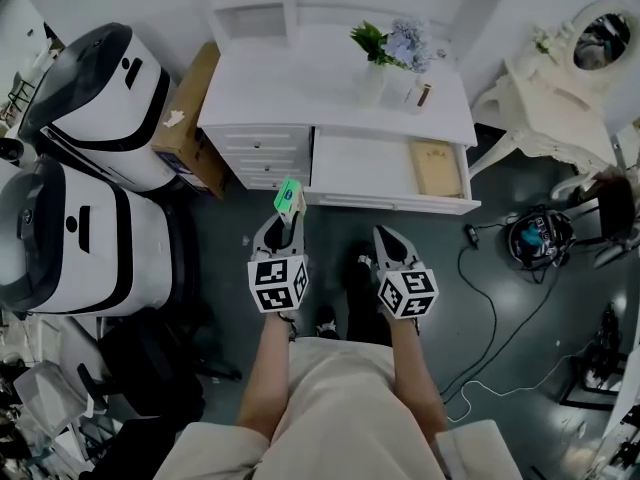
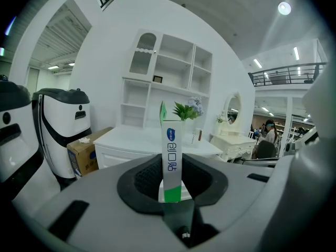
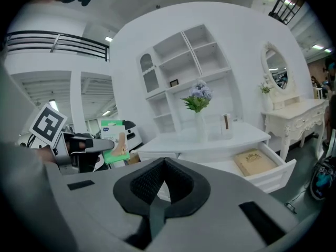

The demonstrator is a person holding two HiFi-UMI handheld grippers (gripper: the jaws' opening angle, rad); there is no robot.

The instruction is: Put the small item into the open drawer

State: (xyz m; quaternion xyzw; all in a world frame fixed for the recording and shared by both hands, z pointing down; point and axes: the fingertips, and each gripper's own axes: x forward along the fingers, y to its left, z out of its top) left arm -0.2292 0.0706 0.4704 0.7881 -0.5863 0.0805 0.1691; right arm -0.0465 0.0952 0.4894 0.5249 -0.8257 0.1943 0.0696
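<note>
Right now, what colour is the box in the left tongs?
Box: white and green; left gripper view.

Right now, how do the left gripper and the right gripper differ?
The left gripper grips an upright green-and-white box; the right gripper holds nothing. The left gripper's fingers stand apart around the box; the right gripper's fingers meet at their tips. Both point toward the open drawer.

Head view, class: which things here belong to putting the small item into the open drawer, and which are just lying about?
Belongs to the job:
- small green-and-white box, held in the left gripper
- open drawer
- right gripper, empty

Just lying about:
- vase of flowers
- tan book in the drawer
- cardboard box
- dressing table
</note>
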